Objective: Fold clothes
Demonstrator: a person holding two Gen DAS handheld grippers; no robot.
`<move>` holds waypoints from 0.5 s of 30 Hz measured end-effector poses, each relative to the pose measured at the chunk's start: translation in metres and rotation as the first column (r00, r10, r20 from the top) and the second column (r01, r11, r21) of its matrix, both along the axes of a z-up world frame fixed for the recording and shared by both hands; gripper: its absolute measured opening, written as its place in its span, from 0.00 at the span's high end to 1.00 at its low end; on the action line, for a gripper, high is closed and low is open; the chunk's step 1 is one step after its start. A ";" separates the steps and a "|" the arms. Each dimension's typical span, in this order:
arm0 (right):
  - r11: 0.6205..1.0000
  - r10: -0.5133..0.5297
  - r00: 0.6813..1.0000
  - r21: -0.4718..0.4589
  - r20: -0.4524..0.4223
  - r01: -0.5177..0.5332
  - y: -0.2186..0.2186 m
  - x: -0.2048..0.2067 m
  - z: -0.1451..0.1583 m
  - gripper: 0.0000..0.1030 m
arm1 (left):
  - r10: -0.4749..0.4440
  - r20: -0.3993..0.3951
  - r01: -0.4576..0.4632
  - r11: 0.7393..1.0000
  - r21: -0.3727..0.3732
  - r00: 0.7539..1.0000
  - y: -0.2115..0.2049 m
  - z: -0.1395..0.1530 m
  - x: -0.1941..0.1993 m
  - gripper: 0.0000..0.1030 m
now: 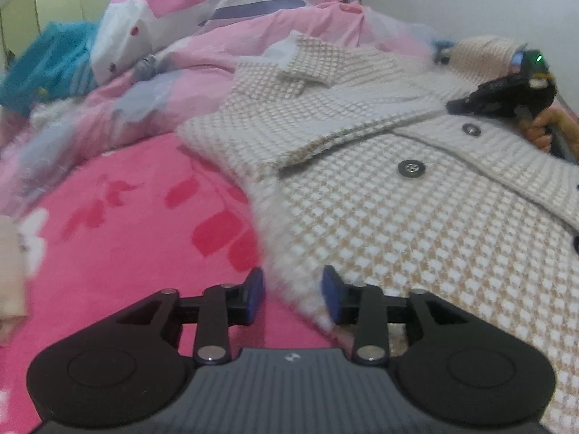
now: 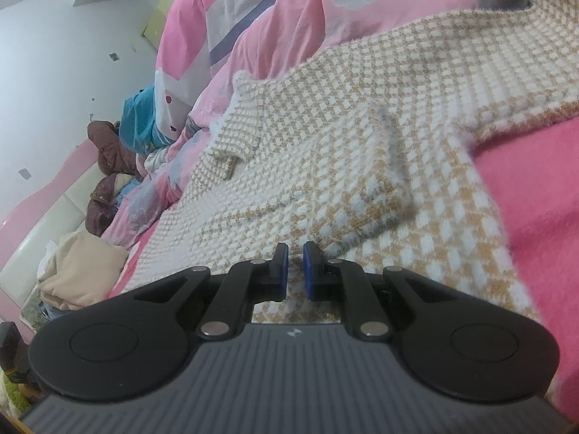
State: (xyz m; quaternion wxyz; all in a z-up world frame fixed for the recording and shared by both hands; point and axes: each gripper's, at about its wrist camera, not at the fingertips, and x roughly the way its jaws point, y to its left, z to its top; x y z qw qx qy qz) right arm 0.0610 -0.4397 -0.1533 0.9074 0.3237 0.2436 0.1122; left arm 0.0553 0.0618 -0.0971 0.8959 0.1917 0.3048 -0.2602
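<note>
A beige-and-white checked knit cardigan (image 1: 380, 217) with dark buttons (image 1: 410, 168) lies spread on a pink blanket (image 1: 126, 253). One sleeve (image 1: 307, 123) is folded across its front. My left gripper (image 1: 294, 289) is at the cardigan's fuzzy near edge. Its jaws are open, with that edge lying loosely between the pads. My right gripper (image 2: 294, 271) is low over the cardigan (image 2: 362, 126) with its pads almost together. I see no cloth pinched between them. In the left wrist view, the right gripper (image 1: 452, 106) points at the folded sleeve's end, held by a hand (image 1: 542, 130).
A bunched pink patterned duvet (image 1: 217, 36) is heaped behind the cardigan. Beyond it lies a turquoise bundle (image 1: 47, 61). A folded beige cloth (image 2: 79, 271) and a brown garment (image 2: 108, 144) lie along the bed's far side by the white wall. Bare pink blanket (image 2: 535, 199) lies beside the cardigan.
</note>
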 end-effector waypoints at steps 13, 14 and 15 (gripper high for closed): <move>0.999 0.013 1.000 0.029 0.014 -0.013 -0.003 -0.003 0.003 0.85 | -0.191 -0.114 0.201 0.976 0.079 0.975 -0.046 0.010 -0.152 0.60; 0.999 0.013 1.000 0.030 0.014 -0.013 -0.003 -0.003 0.003 0.85 | -0.179 -0.110 0.188 0.979 0.080 0.978 -0.042 0.005 -0.164 0.58; 0.999 0.012 1.000 0.030 0.015 -0.013 -0.003 -0.003 0.003 0.85 | -0.169 -0.112 0.178 0.981 0.078 0.979 -0.037 0.002 -0.174 0.57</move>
